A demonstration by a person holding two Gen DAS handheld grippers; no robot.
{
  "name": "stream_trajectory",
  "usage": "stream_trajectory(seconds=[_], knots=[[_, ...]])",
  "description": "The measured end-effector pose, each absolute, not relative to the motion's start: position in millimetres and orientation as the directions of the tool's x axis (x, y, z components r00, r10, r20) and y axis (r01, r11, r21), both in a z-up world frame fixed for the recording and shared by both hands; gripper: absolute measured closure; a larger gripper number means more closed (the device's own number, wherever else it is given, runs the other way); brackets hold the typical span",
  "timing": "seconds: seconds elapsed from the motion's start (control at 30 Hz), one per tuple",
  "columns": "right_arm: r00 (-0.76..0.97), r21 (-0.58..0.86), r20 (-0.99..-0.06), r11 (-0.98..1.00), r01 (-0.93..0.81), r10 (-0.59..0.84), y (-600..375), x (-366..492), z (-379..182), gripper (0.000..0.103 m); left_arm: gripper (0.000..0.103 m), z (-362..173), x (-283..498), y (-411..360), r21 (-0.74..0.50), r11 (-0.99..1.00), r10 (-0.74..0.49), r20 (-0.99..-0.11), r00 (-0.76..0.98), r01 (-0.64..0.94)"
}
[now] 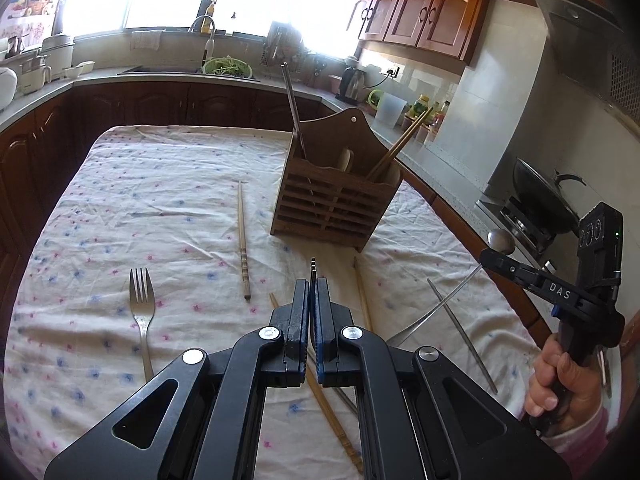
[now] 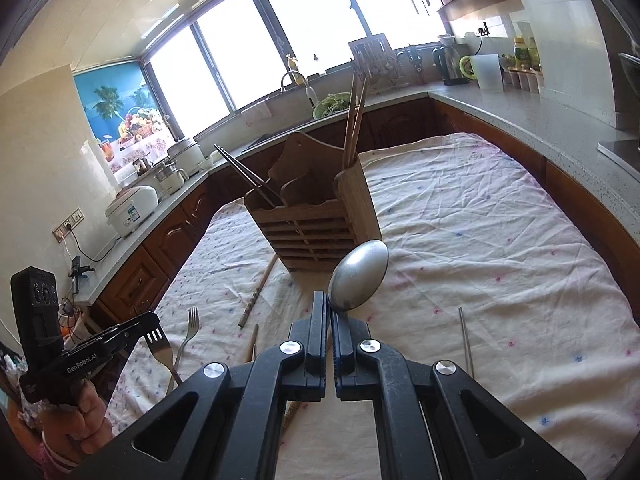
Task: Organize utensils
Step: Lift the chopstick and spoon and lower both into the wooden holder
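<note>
Standing on the cloth-covered surface [image 1: 120, 200] is a slatted wooden utensil holder [image 1: 336, 204] with a tall curved back. Metal chopsticks [image 1: 294, 108] lean in its left compartment and wooden chopsticks [image 1: 404, 140] in its right one. Around it on the cloth lie a fork [image 1: 142, 312], a wooden chopstick [image 1: 243, 248] and a metal chopstick [image 1: 460, 332], apart from one another.

Left hand-held gripper [image 1: 311, 292]: its jaws are clenched on a second fork [image 2: 154, 338], whose tines poke out past the fingertips and show clearly in the right wrist view.

Right hand-held gripper [image 2: 329, 308]: its jaws are pressed together on the neck of a dull metal spoon [image 2: 358, 276]. The spoon's bowl juts out in front of the holder, and its handle trails back below the jaws in the left wrist view.
</note>
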State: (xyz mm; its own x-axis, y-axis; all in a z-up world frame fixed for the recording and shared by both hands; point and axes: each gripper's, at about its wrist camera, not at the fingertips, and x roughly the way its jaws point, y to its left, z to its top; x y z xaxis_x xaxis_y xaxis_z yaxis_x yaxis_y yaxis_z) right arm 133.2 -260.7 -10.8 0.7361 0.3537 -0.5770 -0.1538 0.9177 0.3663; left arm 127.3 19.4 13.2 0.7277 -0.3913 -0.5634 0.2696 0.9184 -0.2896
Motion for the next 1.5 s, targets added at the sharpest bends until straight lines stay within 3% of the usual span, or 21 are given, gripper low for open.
stream_trajectory(seconds=[0.87,1.5], knots=[[0.81,0.301,-0.487,0.933,-0.196,0.327,-257,159,31,0.101,0.101,76,159,38,-0.251,0.942,-0.31,-0.401,0.862,0.223],[0.891,0.147,-0.392,0.972,-0.184,0.228,-247,241,80,0.101,0.101,133,267,22,-0.191,0.971,-0.19,-0.238,0.952,0.146]])
